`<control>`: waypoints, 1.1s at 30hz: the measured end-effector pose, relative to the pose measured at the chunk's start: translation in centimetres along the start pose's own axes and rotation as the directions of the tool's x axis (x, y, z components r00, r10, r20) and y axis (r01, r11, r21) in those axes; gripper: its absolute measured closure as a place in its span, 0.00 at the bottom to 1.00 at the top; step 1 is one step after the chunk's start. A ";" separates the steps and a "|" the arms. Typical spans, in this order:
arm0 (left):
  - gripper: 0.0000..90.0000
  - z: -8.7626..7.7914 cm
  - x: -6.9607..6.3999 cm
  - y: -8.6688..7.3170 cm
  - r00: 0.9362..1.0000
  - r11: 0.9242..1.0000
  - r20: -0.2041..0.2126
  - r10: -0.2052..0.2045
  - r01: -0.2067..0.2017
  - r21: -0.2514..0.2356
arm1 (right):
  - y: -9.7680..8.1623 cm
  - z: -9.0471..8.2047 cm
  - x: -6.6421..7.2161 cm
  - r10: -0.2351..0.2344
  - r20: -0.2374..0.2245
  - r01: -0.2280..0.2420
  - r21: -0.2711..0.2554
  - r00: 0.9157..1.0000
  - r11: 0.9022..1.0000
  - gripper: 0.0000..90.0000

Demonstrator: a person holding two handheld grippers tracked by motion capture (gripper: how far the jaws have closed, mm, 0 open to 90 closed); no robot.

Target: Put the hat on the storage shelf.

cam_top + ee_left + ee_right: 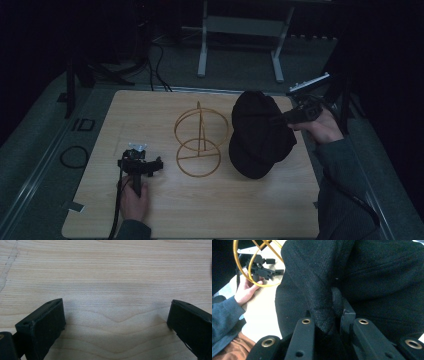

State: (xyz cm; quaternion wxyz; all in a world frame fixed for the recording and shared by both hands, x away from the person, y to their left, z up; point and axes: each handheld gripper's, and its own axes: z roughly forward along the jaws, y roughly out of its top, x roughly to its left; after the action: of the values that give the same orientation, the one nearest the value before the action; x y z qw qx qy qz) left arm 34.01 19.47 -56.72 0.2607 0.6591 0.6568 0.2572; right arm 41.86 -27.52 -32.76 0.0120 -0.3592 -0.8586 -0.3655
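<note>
Hat, high view: hat (260, 134) is lying on the right part of the worktop (210, 210), just beside the wire stand (199, 140) and not yet on it; its far right edge is being gripped by the right gripper (281, 119), which is coming in from the right in the person's hand (322, 126).
Stand, high view: it is sitting mid-worktop with nothing on it, one ring flat on the wood and an upright ring above it.
Left gripper, high view: left gripper (141, 164) is resting near the front left of the worktop, well apart from the hat and a little way left of the stand.
Left gripper view: jaws are standing wide apart over bare worktop (110, 277), holding nothing.
Right gripper view: right gripper (329, 323) is pinching a fold of the hat (372, 277) between its jaws, which are closed down to the thickness of the cloth; the stand (254, 277) is showing beyond the hat at upper left, with the left gripper (263, 268) and left hand (247, 291) behind it.
Done, as a judgement: the hat is grasped by its edge.
Left, as a judgement: lifting the hat, carrying it over the stand and settling it on the upright ring; the left gripper is free to steady the stand.
</note>
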 end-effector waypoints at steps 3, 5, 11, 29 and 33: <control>0.01 0.0 0.0 0.0 1.000 1.000 0.000 0.000 0.000 0.000 | 0.2 -0.4 0.2 -0.006 -0.007 0.006 -0.008 1.000 1.000 0.88; 0.01 0.0 0.0 0.0 1.000 1.000 0.000 0.000 0.000 0.000 | 0.3 -0.5 0.2 -0.009 -0.009 0.009 -0.009 1.000 1.000 0.88; 0.01 0.0 0.0 0.0 1.000 1.000 0.000 0.000 0.000 0.000 | 0.7 -1.0 0.5 -0.017 -0.009 0.017 -0.012 1.000 1.000 0.88; 0.01 0.0 0.0 0.0 1.000 1.000 0.000 0.000 0.000 -0.002 | 2.8 -3.0 2.2 -0.074 -0.049 0.072 -0.052 0.996 0.996 0.88; 0.01 0.0 0.0 0.0 1.000 1.000 0.000 0.000 0.000 -0.002 | 3.1 -3.0 2.4 -0.079 -0.067 0.075 -0.066 0.995 0.995 0.88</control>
State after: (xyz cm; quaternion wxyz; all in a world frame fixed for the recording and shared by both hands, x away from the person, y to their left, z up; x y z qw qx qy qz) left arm 34.01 19.47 -56.73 0.2614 0.6588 0.6566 0.2577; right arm 41.29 -26.45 -27.94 0.0160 -0.3131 -0.8589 -0.4051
